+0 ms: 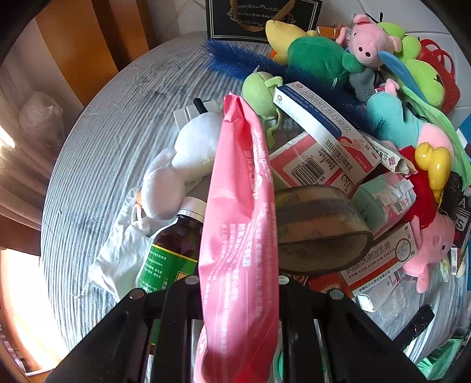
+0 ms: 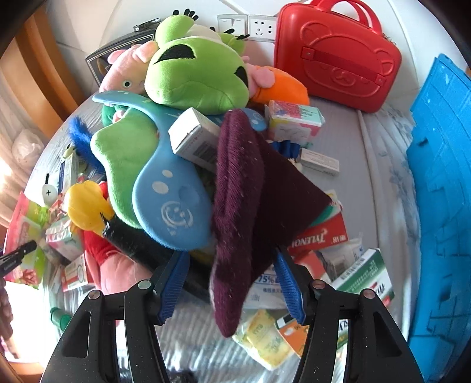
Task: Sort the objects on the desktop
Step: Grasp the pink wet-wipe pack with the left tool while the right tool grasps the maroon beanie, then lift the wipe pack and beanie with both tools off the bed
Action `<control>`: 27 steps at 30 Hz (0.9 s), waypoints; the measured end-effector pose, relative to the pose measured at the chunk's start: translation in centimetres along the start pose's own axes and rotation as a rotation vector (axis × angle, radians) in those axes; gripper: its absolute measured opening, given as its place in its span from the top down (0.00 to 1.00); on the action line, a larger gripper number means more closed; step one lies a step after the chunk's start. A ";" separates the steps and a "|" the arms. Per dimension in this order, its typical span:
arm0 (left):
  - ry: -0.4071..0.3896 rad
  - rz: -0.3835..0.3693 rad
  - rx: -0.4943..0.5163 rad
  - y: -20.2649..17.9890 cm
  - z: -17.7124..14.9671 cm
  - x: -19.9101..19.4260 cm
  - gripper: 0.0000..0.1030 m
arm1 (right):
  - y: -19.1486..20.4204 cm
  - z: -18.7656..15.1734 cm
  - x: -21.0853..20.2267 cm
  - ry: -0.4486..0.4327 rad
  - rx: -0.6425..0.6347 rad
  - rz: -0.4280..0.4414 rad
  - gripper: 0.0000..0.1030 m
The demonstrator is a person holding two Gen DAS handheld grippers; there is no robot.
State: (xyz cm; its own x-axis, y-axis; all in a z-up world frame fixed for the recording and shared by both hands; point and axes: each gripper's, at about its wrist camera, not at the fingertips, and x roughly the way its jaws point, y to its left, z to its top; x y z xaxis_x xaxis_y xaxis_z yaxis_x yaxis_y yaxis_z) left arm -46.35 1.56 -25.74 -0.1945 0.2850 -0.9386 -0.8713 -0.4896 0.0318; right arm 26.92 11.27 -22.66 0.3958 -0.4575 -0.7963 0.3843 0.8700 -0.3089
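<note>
Left tongs (image 1: 240, 282): one pair, clamped tight on one pink packet (image 1: 238, 212), which rises upright from between them; the packet's lower end is cut off at the frame edge and its white print is too blurred to read.

Just left of the left tongs: one brown bottle (image 1: 173, 244) with green label and white cap, base hidden behind the tongs. Beyond it, one white plush (image 1: 182, 165) lying on one white cloth pouch (image 1: 123, 253).

Right of the left tongs: one brown curved object (image 1: 318, 227), hard to identify. Medicine boxes piled around and behind it, at least four, overlapping so that a full count cannot be made; the uppermost is one long white-and-blue box (image 1: 321, 123).

Far side: one small green plush (image 1: 260, 91), one pink pig plush (image 1: 369, 39), one blue bristle brush (image 1: 235, 59), one dark gift bag (image 1: 262, 17) cut off at the top.

Right tongs (image 2: 231, 269): one pair, blue pads, half open; one maroon cloth (image 2: 244, 191) hangs between them, the right pad against it, the left pad apart from it.

Behind the cloth: one blue plush paddle (image 2: 167, 188), one green frog plush (image 2: 194, 76), one yellow plastic toy (image 2: 85, 206).

Far right: one red case (image 2: 338, 59), one blue crate (image 2: 441, 191) cut off at the edge.

All rests on one bench (image 2: 379, 165) with a grey ribbed cover.
</note>
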 end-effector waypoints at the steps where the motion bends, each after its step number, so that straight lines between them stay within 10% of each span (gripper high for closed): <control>1: 0.002 0.002 0.001 -0.1 0.0 0.1 0.84 | -0.1 -0.1 0.1 0.003 0.002 -0.006 0.43; 9: 0.000 0.021 0.022 -0.6 -0.2 -0.6 0.84 | -0.5 1.1 3.6 0.036 0.010 -0.016 0.52; 14: -0.011 0.038 0.024 -0.2 -0.5 -1.7 0.84 | -0.8 1.3 4.8 0.043 0.021 0.019 0.87; 27: -0.065 0.019 0.002 -1.8 -0.7 -4.7 0.84 | -3.4 -0.2 -1.5 -0.035 0.105 -0.003 0.90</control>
State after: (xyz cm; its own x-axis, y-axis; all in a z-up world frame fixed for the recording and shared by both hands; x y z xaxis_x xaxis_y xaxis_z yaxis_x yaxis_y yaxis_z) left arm -43.57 0.48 -21.65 -0.2399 0.3291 -0.9133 -0.8682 -0.4936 0.0502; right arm 24.85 9.03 -20.48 0.4228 -0.4681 -0.7759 0.4703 0.8453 -0.2536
